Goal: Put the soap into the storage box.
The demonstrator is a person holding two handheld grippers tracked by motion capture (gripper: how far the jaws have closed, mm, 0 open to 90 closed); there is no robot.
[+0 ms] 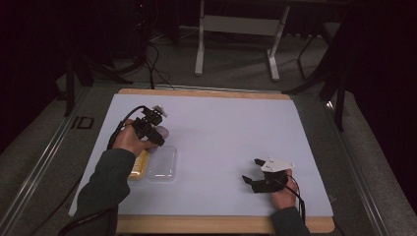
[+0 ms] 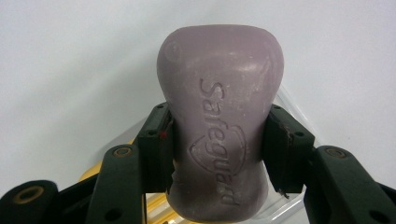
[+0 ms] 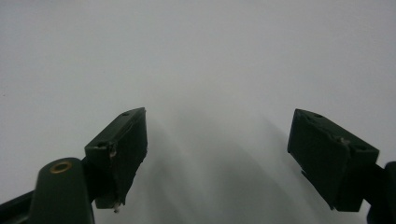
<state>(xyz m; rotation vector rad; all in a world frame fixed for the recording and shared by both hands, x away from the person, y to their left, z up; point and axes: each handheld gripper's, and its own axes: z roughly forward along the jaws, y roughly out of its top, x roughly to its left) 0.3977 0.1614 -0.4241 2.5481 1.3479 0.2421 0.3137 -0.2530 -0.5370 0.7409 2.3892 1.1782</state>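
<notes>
A pale purple bar of soap [image 2: 219, 126] embossed with a brand name stands between the jaws of my left gripper [image 2: 217, 147], which is shut on its waist. In the high view the left gripper [image 1: 156, 132] holds the soap [image 1: 163, 132] just above the white mat, beyond a clear plastic lid [image 1: 162, 164] and a yellow soap dish [image 1: 139, 164] partly hidden under the left hand. My right gripper [image 1: 251, 172] rests low at the mat's front right, open, with nothing between its jaws. The right gripper [image 3: 217, 154] faces bare white mat.
The white mat [image 1: 221, 132] lies on a wooden table top [image 1: 211, 224]. Beyond the table's far edge stands a white desk frame [image 1: 236, 29] on grey floor, with cables [image 1: 152, 59] trailing at the back left.
</notes>
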